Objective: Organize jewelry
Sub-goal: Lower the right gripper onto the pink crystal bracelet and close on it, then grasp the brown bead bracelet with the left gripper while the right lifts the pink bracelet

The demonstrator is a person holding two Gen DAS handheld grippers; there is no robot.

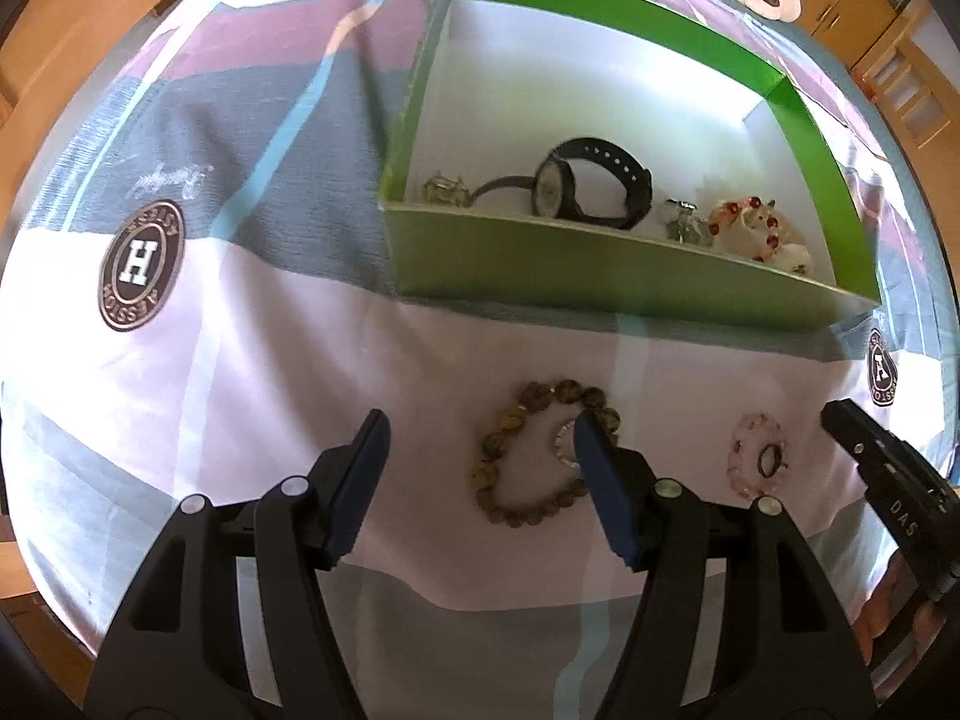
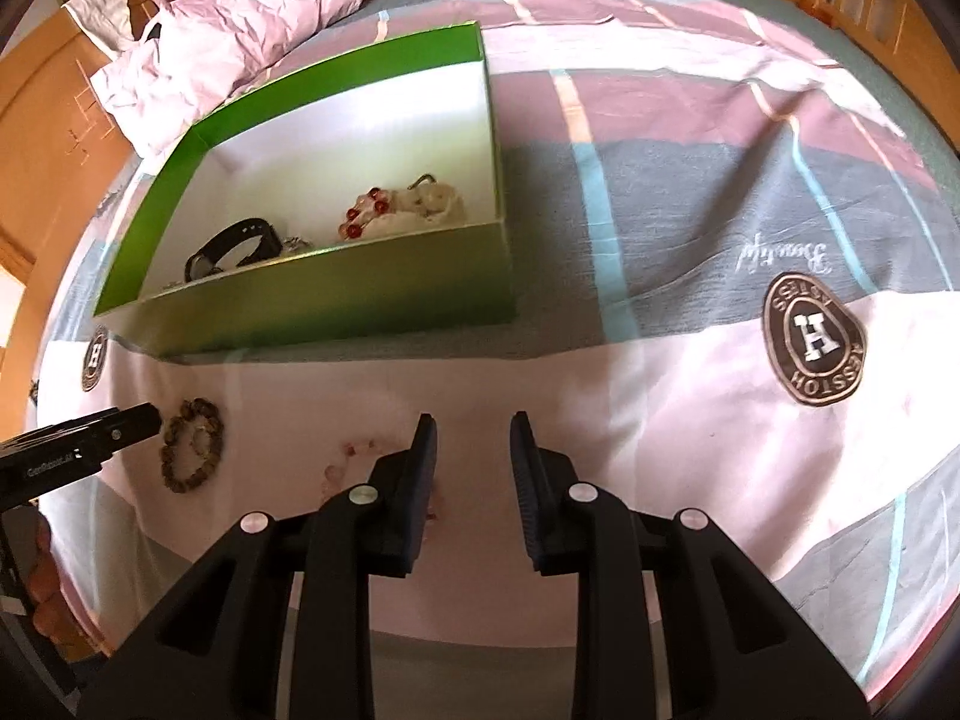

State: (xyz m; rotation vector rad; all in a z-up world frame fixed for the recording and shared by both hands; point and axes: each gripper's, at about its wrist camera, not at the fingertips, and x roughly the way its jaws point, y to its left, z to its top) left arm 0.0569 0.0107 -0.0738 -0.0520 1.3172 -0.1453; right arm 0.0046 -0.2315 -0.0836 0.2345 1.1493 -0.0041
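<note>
A green box (image 1: 600,264) with a white inside lies on the bed and holds a black watch (image 1: 594,186), a red-and-white bead bracelet (image 1: 756,228) and small pieces. A brown bead bracelet (image 1: 528,456) with a small ring inside it lies on the sheet in front of the box. My left gripper (image 1: 480,438) is open, its right finger over that bracelet. A pink bracelet (image 1: 757,456) with a dark ring lies to the right. My right gripper (image 2: 471,438) is open and empty above the sheet, the pink bracelet (image 2: 354,462) partly hidden behind its left finger.
The bed has a pink, grey and maroon sheet (image 2: 690,192) with round logo patches (image 2: 816,348). A pink pillow (image 2: 240,18) lies behind the box (image 2: 336,300). Wooden furniture (image 1: 900,78) stands around the bed. The left gripper's tip (image 2: 120,426) shows beside the brown bracelet (image 2: 192,444).
</note>
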